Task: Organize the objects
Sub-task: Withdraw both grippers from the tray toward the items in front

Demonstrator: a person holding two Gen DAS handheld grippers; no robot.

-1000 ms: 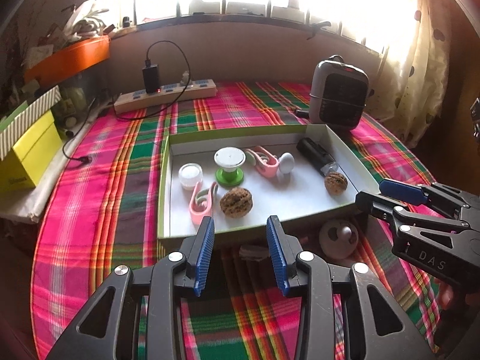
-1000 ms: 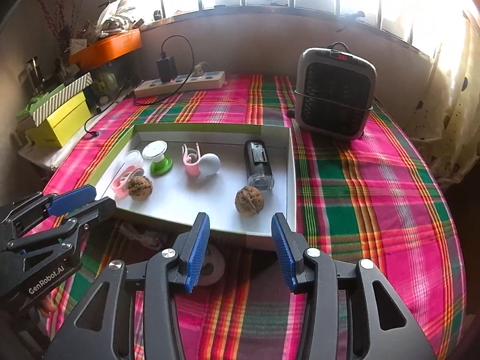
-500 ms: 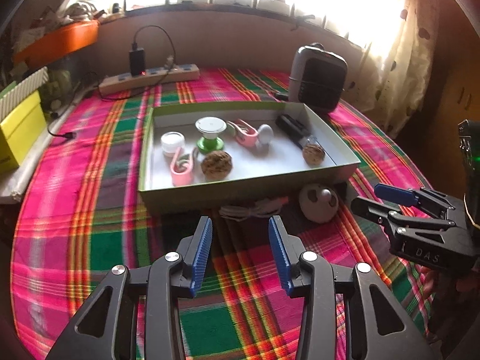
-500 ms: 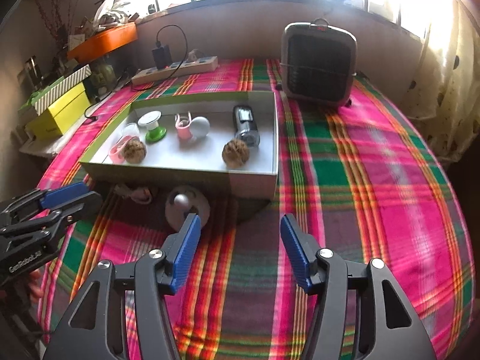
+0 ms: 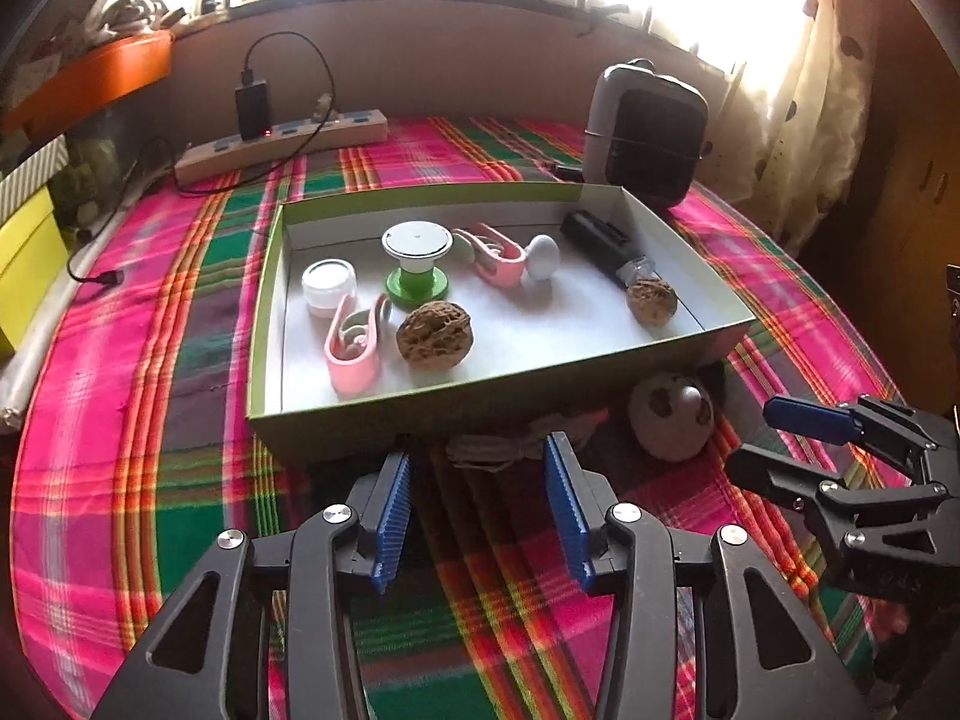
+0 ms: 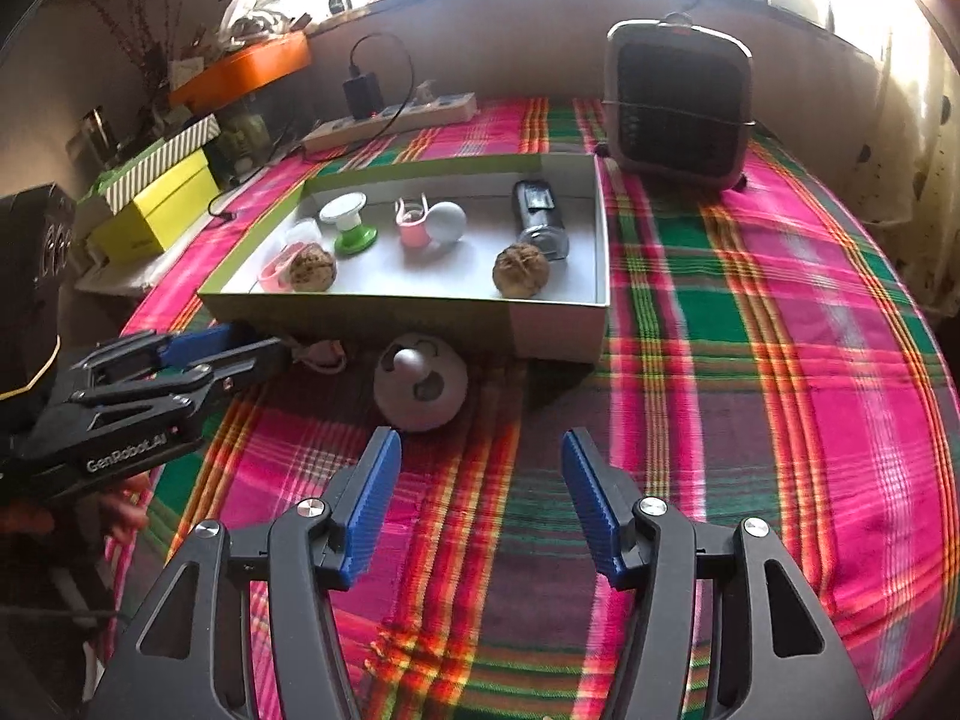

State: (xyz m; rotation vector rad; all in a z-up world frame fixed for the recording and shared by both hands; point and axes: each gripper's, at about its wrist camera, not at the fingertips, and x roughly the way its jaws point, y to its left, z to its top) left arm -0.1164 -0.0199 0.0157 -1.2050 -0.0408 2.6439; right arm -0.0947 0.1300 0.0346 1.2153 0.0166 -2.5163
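— On the plaid-covered table [image 6: 750, 312], what is still out of place?

— Just near of the shallow green-walled cardboard box [image 5: 480, 408] lie a round grey ball-shaped gadget [image 6: 420, 384] and a crumpled pinkish-white cord bundle [image 5: 510, 447]. Both touch the cloth, beside the box's near wall.

— And your grippers?

— My left gripper [image 5: 480, 516] is wide and empty, aimed at the bundle; my right gripper [image 6: 480, 498] is wide and empty, the gadget just beyond it. I judge the next pick is starting: lower around one item, close, lift over the wall.
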